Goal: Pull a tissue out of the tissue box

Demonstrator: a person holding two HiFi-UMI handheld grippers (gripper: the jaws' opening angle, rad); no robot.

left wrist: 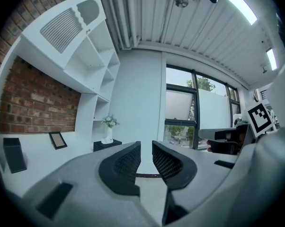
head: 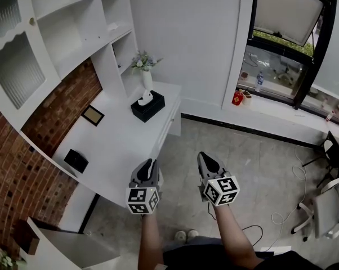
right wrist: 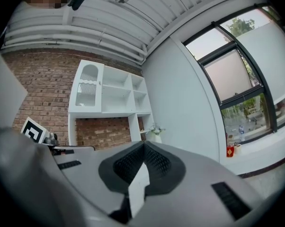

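Locating the tissue box [head: 147, 108]: it sits on the white desk [head: 110, 145], with one tissue [head: 145, 98] standing up from its top slot.
The box lies ahead and to the left, well apart from both grippers. The left gripper [head: 149, 169] is nearer, its jaws slightly parted and empty. The right gripper [head: 208, 163] has its tips together. A pale sliver behind them, seen only in the right gripper view, may be paper or floor. Only the left gripper view shows the box.

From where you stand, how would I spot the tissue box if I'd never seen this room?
Find the long white desk under the wall shelves. Near its far end, in front of the white vase of flowers, sits the tissue box: black, and the only thing with a white tissue poking from its top.
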